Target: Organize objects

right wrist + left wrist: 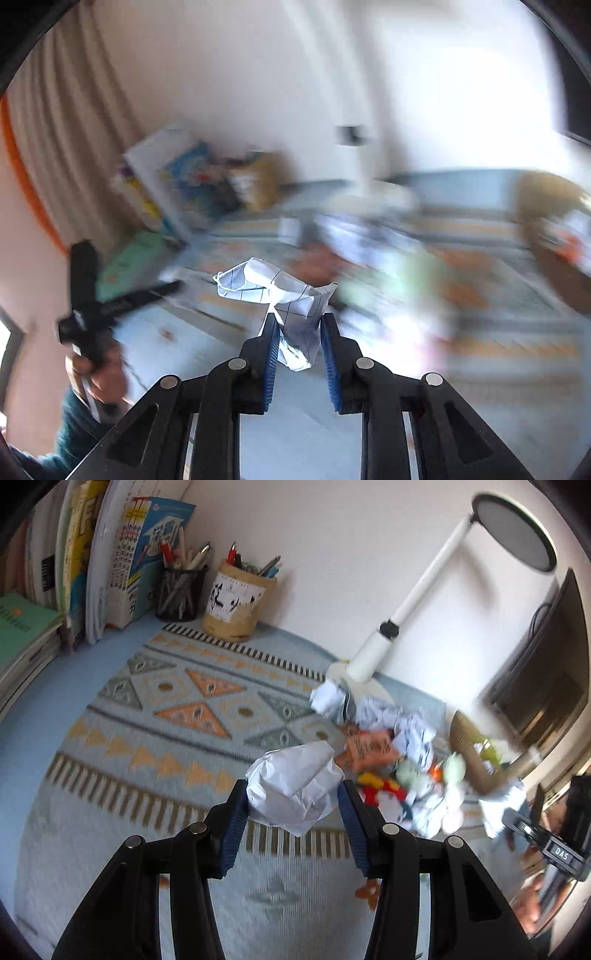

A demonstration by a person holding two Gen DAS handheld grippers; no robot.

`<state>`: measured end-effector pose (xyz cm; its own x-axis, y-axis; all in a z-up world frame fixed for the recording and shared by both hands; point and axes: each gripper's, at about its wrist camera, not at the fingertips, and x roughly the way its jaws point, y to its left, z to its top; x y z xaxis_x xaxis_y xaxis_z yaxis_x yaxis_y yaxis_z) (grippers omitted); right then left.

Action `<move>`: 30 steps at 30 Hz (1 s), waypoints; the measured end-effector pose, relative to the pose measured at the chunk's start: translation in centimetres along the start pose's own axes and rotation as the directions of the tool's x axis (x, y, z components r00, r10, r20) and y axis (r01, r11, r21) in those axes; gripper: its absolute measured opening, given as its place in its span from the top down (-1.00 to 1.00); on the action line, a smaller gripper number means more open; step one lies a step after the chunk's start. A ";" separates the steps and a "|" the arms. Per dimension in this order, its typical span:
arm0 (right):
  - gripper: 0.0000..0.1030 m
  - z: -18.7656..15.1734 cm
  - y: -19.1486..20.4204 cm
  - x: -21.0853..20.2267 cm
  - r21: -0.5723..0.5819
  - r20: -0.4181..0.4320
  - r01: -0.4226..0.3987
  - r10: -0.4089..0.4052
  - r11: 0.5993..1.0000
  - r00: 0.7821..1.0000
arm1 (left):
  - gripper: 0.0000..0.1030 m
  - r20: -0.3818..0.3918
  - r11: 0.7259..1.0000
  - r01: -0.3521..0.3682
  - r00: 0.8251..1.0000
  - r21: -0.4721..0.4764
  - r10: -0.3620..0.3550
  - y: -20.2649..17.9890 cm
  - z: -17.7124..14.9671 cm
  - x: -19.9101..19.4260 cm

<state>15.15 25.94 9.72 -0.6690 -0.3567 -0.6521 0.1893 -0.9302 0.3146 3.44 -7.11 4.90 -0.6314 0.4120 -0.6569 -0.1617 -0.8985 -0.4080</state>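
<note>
Far to the left of the left gripper's (291, 805) fingers, upright books (110, 565) lean against the wall, with a black mesh pen cup (181, 594) and a tan pen holder (238, 603) just to their right, well ahead of the fingertips; these look already sorted, parked at the back edge where they leave the patterned mat (155, 716) free. Between the two blue pads (236, 827) sits a crumpled white paper ball (293, 788); the left pad touches its side, while a sliver of gap seems to remain at the right one, so the fingers are spread about the ball and I cannot tell whether they truly grip it; it bulges forward past the tips, probably because a loose wad is easiest taken at its widest part. Ahead and to the right of the fingers lies a heap of paper wads and coloured wrappers (391, 749), and further right a tipped woven basket (476, 753), likely where the scraps belong; a white desk lamp (417, 602) rises beyond the heap.

The right gripper (299, 325) pinches a sheet of crumpled grid paper (284, 295) by its lower twisted part, its fingers narrowed on it; the loose upper part flares up and to the left beyond the tips, held clear of the mat for carrying; everything behind is smeared by motion, though the basket (550, 229) shows dimly far right.
</note>
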 end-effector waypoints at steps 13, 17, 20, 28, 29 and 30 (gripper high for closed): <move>-0.08 -5.8 -11.6 -2.2 0.170 -0.199 0.148 -0.113 0.974 0.973 | 0.05 0.047 0.996 -0.085 0.995 0.031 0.084 -2.5 -4.1 2.4; -0.64 -6.2 -10.9 -3.6 0.133 -0.132 0.134 -0.116 0.982 0.984 | 0.05 0.040 0.998 -0.048 0.998 -0.038 0.050 -1.0 -3.8 2.7; -0.95 -6.2 -9.8 -2.1 0.155 -0.132 0.083 -0.063 0.984 0.989 | 0.05 0.042 0.998 -0.044 0.998 -0.053 0.046 -0.9 -3.9 2.6; -0.94 -5.8 -6.9 2.1 0.105 -0.149 0.248 -0.231 0.963 0.962 | 0.00 0.044 0.997 -0.068 0.997 -0.026 0.069 -1.5 -4.2 2.6; -0.94 -5.9 -6.9 2.6 0.136 -0.145 0.319 -0.300 0.938 0.943 | 0.00 0.045 0.997 -0.066 0.997 -0.029 0.068 -1.5 -4.2 2.6; -0.93 -6.0 -6.9 2.9 0.161 -0.146 0.360 -0.338 0.919 0.930 | 0.00 0.046 0.997 -0.063 0.997 -0.035 0.065 -1.4 -4.2 2.6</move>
<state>16.20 30.80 1.52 -0.5813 -0.0296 -0.8131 -0.1822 -0.9692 0.1655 5.24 -4.18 1.11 -0.6748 0.3454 -0.6522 -0.0947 -0.9169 -0.3876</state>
